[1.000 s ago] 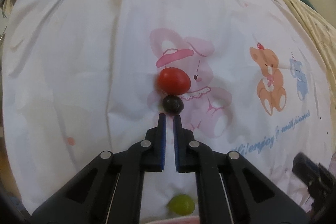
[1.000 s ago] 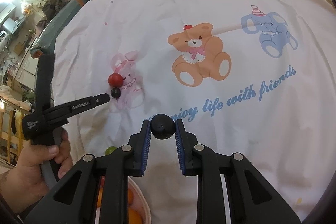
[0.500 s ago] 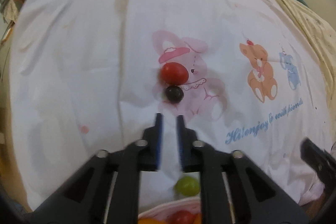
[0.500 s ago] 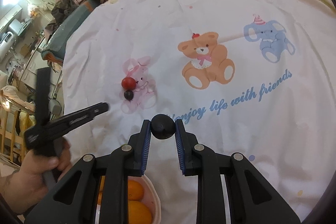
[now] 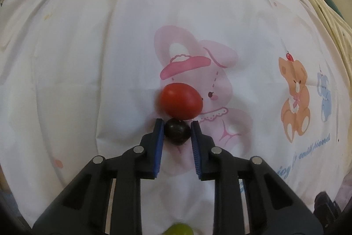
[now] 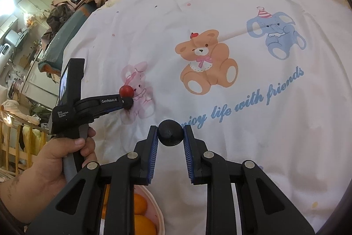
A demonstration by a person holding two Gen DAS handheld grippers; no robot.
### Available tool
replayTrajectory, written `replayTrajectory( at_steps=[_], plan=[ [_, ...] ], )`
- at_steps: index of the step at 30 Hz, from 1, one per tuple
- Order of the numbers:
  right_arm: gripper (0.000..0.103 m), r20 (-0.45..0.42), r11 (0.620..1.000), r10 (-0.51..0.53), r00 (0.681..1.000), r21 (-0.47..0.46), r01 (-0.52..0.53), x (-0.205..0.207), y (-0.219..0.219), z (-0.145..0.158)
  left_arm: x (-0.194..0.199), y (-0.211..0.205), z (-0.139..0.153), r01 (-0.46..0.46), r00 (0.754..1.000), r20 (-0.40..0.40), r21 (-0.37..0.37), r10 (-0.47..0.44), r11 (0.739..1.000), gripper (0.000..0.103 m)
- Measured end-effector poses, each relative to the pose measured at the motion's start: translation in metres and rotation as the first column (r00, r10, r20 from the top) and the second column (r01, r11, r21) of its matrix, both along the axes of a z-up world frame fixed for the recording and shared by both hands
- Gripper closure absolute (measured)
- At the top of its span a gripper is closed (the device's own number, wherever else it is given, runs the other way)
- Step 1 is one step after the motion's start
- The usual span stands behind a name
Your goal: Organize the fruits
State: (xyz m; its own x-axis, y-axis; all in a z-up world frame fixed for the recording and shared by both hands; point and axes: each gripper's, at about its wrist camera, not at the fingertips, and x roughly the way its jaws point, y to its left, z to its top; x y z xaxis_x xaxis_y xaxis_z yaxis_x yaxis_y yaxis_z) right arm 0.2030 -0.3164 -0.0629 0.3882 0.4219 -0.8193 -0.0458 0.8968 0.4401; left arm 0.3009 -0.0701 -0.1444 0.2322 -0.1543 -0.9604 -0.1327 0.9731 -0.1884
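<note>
Soft white cloth sheet (image 5: pixel 88 58), matt and faintly creased, printed with pastel animals. Glossy smooth skin on red tomato (image 5: pixel 180 104); dark grape (image 5: pixel 177 132) shiny, between ridged blue rubbery pads (image 5: pixel 158 147) of matt black plastic left claw (image 5: pixel 177 133). Bright metal studs on arms. Second dark grape (image 6: pixel 171 132) duller, matt, in right claw (image 6: pixel 171 136). Pink smooth plastic-looking bowl (image 6: pixel 158 215); oranges (image 6: pixel 140 204) with dimpled peel.

Left gripper (image 5: pixel 177 132) seemingly around dark grape (image 5: pixel 177 132)
</note>
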Motion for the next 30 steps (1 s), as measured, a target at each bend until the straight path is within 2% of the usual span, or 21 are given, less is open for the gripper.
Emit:
replayTrajectory(
  at_steps=[2,3,4,10,14,19,23,26,28,30],
  plan=[
    [0.079,0.003,1.0,0.0,1.0,0.0,0.0,0.001,0.0,0.001,-0.005,0.0,0.004,0.013,1.0,-0.002,-0.002,-0.013,1.0,0.084],
    [0.079,0.005,1.0,0.0,1.0,0.0,0.0,0.001,0.001,0.001,-0.009,0.001,0.008,0.018,1.0,-0.002,-0.004,-0.018,1.0,0.089],
    [0.079,0.007,1.0,0.001,1.0,-0.001,-0.001,0.0,0.001,0.002,-0.014,0.002,0.012,0.024,1.0,-0.001,-0.009,-0.024,1.0,0.098],
    [0.079,0.018,1.0,0.013,1.0,-0.024,-0.013,-0.007,0.007,0.008,-0.049,0.01,0.045,0.075,0.997,0.029,-0.01,-0.075,0.997,0.098],
    [0.079,0.034,1.0,0.003,0.999,-0.028,-0.002,-0.019,0.008,0.015,-0.065,0.019,0.058,0.069,0.997,0.034,-0.008,-0.069,0.998,0.098],
    [0.079,0.027,1.0,0.0,1.0,-0.021,0.001,-0.035,0.009,0.016,-0.074,0.031,0.066,0.052,0.997,0.05,-0.022,-0.051,0.998,0.098],
    [0.079,0.019,1.0,-0.006,1.0,-0.009,0.006,-0.038,0.006,0.015,-0.072,0.033,0.06,0.024,0.999,0.034,-0.049,-0.022,0.998,0.098],
    [0.079,0.014,1.0,-0.006,1.0,0.004,0.006,-0.035,0.006,0.012,-0.066,0.039,0.052,-0.007,1.0,0.011,-0.07,0.007,0.998,0.089],
    [0.079,0.009,1.0,0.0,1.0,0.012,0.0,-0.032,0.008,0.011,-0.059,0.04,0.046,-0.028,1.0,0.011,-0.073,0.029,0.997,0.067],
    [0.079,0.008,1.0,0.007,1.0,0.014,-0.007,-0.029,0.01,0.01,-0.052,0.039,0.04,-0.043,0.999,0.006,-0.072,0.044,0.996,0.064]
  ],
)
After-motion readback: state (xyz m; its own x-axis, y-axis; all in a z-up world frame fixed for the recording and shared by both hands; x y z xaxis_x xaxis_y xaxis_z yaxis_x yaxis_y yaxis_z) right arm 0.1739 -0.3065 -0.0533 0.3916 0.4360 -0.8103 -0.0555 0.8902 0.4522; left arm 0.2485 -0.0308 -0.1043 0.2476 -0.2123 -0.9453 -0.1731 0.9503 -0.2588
